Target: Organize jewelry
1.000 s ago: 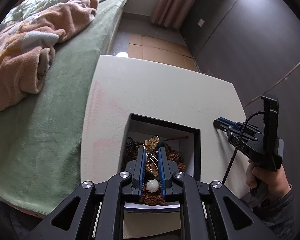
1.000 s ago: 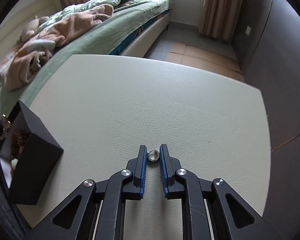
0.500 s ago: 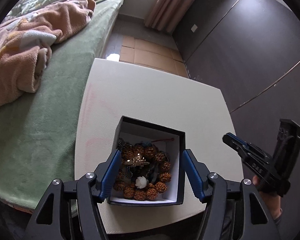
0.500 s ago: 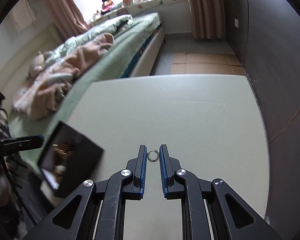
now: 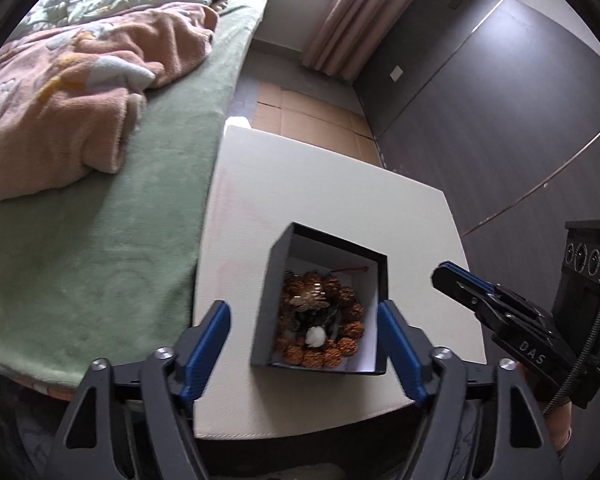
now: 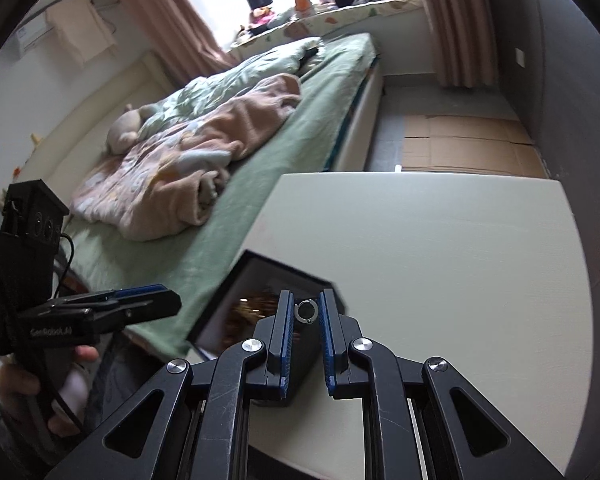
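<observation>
One black box [image 5: 276, 300] sits open on the white table [image 5: 320, 184], near the table's 6 o'clock edge in the left wrist view; inside it, one brown bead bracelet [image 5: 340, 344] coiled in a ring, one white bead [image 5: 315, 336] at the coil's 6 o'clock side, one gold ornament [image 5: 310, 300] on top toward 12 o'clock, one red cord [image 5: 350, 269] at the far inner wall; darker pieces in the middle too blurred to count. One small silver ring [image 6: 306, 313] is pinched between the blue pads [image 6: 285, 328] of the right gripper [image 6: 305, 308], held in the air over the box's near corner. Left gripper [image 5: 304, 320] is spread wide, released, nothing between its fingers; it hovers above the box, one finger at 9 o'clock of it, the other at 3 o'clock. Right gripper enters the left wrist view from 3 o'clock, pointing toward the box; the person's hand [image 6: 40, 384] grips the left tool's handle at 8 o'clock in the right wrist view. One green bed [image 5: 100, 240] with one pink blanket [image 5: 80, 100] lies at the table's 9 o'clock.
</observation>
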A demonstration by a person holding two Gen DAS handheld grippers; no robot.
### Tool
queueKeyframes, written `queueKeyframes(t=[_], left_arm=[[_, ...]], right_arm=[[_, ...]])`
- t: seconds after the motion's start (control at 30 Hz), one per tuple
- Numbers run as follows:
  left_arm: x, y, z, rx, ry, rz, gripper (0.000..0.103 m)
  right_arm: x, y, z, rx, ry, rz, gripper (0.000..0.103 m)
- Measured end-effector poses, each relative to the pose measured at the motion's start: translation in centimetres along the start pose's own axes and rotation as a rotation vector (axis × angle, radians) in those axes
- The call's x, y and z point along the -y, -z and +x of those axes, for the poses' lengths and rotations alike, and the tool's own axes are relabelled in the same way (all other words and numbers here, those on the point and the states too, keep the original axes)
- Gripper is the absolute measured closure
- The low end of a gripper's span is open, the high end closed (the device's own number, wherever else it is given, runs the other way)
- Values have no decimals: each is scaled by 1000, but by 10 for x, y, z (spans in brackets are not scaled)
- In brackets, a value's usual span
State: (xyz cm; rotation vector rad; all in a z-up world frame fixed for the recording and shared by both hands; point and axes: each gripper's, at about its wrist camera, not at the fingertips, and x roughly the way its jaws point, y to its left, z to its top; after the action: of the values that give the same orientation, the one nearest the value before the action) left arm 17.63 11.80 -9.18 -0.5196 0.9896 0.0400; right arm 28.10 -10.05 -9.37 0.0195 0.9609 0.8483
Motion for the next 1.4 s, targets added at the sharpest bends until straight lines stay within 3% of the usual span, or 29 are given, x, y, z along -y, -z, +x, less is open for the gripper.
queueKeyframes(t=[0.13,0.3,0.37,0.4,0.5,0.63,0.8,0.93,1.2,1.27,1.4], left_arm=[[-12,0,-14,23,-6,-20,12],[-27,1,-33,53,-12,-40,10],[-30,1,-39,62,-9,-46,10],[-31,1,-42,66,-5,-47,10],[-33,4,-49,83,3,-46,10],[-27,10,-59,112,5,-26,10],[-10,21,-70,125,0,30,10],[4,31,-79,147,-11,76,9],[48,58,-100,192,4,232,8],[57,64,-104,201,9,250,2],[75,77,-116,227,23,299,0]], right_arm=[[-11,-4,14,-23,53,-12,89],[-20,-7,27,-59,115,-13,87],[-21,-8,31,-89,158,-4,67],[-19,-8,28,-84,174,2,52],[-18,-6,16,-63,186,19,43],[-20,0,-8,-31,218,29,15],[-22,17,-44,-2,216,65,14],[-25,31,-69,10,219,93,0],[-24,76,-129,96,217,189,0],[-22,85,-141,117,212,209,0],[-22,102,-169,170,226,228,0]])
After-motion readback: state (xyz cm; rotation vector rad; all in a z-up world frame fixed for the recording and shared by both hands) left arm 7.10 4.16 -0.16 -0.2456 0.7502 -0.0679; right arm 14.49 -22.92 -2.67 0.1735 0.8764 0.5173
